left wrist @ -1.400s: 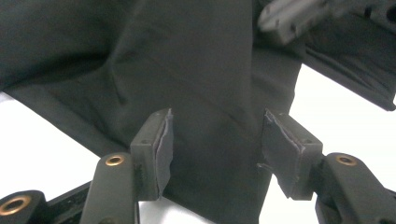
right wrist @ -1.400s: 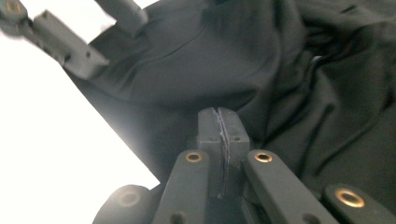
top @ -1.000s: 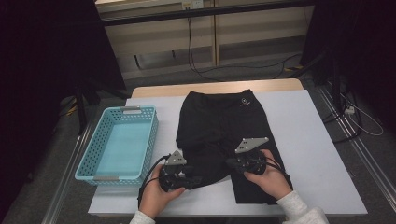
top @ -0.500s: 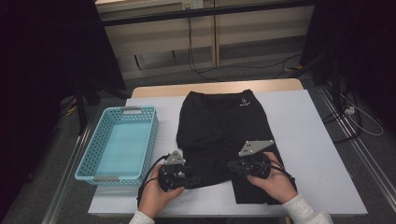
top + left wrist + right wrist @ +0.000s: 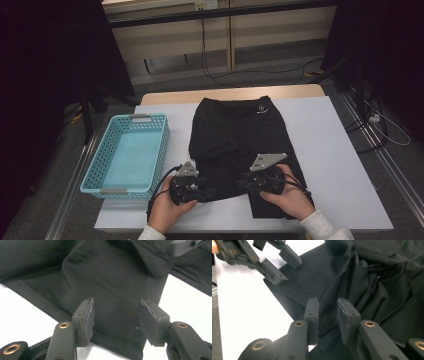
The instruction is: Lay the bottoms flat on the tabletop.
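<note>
A black garment [image 5: 240,135] with a small white logo near its far edge lies spread on the white table [image 5: 340,165]. My left gripper [image 5: 206,192] rests at the garment's near left corner; in the left gripper view its jaws [image 5: 118,317] stand open over flat black cloth [image 5: 112,282]. My right gripper [image 5: 246,181] sits on the rumpled near part of the garment. Its jaws [image 5: 327,315] have just been opening and stand a little apart, with a ridge of black cloth [image 5: 362,277] running between them. The left gripper [image 5: 274,262] also appears there, upper left.
A light blue plastic basket [image 5: 95,175] stands on the table's left side with nothing in it. Bare white table lies to the right of the garment. Beyond the far edge are a wooden strip, cables and dark floor.
The right hand and its gripper have shifted slightly toward the table's near edge. The left hand has kept still.
</note>
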A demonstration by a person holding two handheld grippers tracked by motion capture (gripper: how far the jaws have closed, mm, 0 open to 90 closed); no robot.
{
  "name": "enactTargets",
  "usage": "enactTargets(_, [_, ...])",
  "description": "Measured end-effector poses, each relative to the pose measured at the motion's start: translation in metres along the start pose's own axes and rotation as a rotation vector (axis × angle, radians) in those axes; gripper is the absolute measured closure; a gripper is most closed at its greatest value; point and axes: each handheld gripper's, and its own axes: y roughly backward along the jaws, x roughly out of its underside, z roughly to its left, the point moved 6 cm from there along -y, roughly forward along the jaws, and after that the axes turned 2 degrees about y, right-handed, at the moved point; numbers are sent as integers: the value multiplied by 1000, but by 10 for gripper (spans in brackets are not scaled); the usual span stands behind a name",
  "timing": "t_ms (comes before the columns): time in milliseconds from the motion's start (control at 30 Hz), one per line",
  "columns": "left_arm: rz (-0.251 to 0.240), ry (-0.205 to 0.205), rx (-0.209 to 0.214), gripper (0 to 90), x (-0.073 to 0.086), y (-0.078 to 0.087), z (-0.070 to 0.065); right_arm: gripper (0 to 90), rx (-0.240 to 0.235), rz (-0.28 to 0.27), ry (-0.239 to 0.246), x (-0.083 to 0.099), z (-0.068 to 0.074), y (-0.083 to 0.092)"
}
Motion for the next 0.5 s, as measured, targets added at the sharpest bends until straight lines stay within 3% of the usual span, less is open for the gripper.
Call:
enactTargets(167, [21, 10, 22, 551, 0, 0, -4, 618, -10, 23, 18, 4, 2, -6])
enactTargets(367, [29, -6, 18, 558, 0, 0, -6, 558, -22, 45, 34, 6, 6, -11])
enactTargets(500, [47, -19, 3, 670, 1, 2, -5, 535, -20, 55, 29, 8, 6, -13])
